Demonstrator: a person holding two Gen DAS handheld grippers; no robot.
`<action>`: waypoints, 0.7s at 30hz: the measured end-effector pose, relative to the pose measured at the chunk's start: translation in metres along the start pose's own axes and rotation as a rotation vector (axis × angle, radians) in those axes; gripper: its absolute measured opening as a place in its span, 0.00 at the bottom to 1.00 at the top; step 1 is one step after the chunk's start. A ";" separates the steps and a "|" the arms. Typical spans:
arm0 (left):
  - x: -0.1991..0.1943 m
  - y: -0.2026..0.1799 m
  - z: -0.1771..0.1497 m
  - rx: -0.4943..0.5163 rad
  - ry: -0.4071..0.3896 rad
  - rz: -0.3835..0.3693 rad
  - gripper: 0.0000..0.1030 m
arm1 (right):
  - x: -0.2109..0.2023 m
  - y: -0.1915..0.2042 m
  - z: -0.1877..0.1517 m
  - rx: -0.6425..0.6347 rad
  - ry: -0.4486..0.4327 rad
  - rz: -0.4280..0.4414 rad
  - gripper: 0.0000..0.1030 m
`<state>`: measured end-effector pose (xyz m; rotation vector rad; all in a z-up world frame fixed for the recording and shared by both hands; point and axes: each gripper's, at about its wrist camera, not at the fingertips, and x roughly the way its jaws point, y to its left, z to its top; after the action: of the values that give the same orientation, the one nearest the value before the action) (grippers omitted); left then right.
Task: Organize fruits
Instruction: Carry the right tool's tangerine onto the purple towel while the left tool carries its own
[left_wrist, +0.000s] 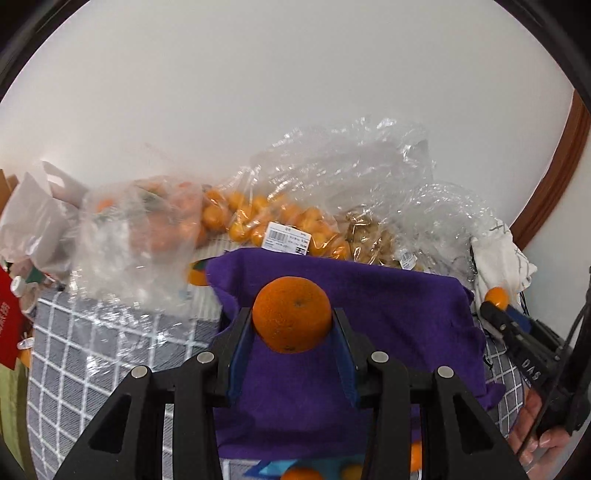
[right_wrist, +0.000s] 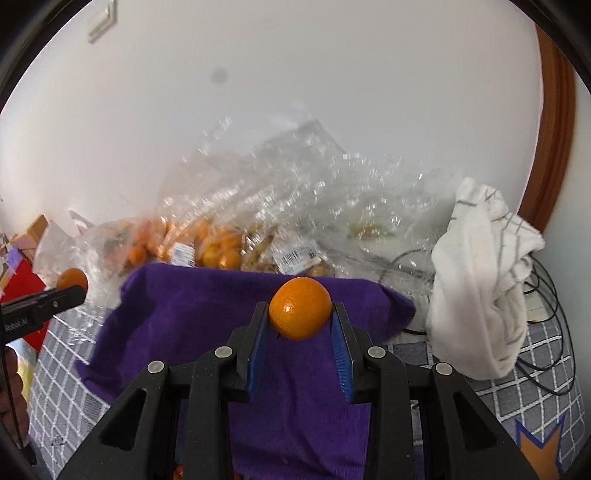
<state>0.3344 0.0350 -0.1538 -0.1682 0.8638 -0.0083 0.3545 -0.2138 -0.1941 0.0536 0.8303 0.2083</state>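
Left fruit: your left gripper (left_wrist: 291, 321) carries 1 round tangerine (left_wrist: 291, 319), deep orange, with a rough, pitted skin and a small dark stem mark on its upper face.
Left fruit position: it sits right at the fingertips, between the 2 blue pads (left_wrist: 238, 354), above the purple cloth (left_wrist: 406, 314).
Left gripper state: the jaws are clenched on this tangerine; both pads press on its sides.
Right fruit: your right gripper (right_wrist: 300, 317) carries 1 smaller mandarin (right_wrist: 300, 308), lighter orange, smooth and shiny, with a bright reflection on its left side.
Right fruit position: it is held at the very tips of the fingers, also above the purple cloth (right_wrist: 184, 314), near the far edge of the cloth.
Right gripper state: the jaws are closed tight on the mandarin, which touches both pads.
Other fruits: behind the cloth lie clear plastic bags (left_wrist: 280, 218) full of small orange fruits, 1 bag with a white barcode label (left_wrist: 286, 240).
Surroundings: a white towel with grey lines (right_wrist: 484, 280) stands right of the cloth, on a grey checked table cover (right_wrist: 546, 376).
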 end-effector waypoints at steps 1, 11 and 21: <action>0.008 -0.002 0.001 0.002 0.007 0.000 0.38 | 0.007 -0.001 -0.002 0.002 0.013 -0.002 0.32; 0.068 -0.004 -0.006 0.014 0.093 0.018 0.38 | 0.059 -0.008 -0.020 -0.011 0.136 -0.027 0.32; 0.096 0.002 -0.015 0.021 0.167 0.024 0.38 | 0.081 -0.009 -0.025 -0.024 0.187 -0.048 0.32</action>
<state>0.3854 0.0275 -0.2367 -0.1392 1.0316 -0.0089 0.3907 -0.2067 -0.2713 -0.0089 1.0139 0.1800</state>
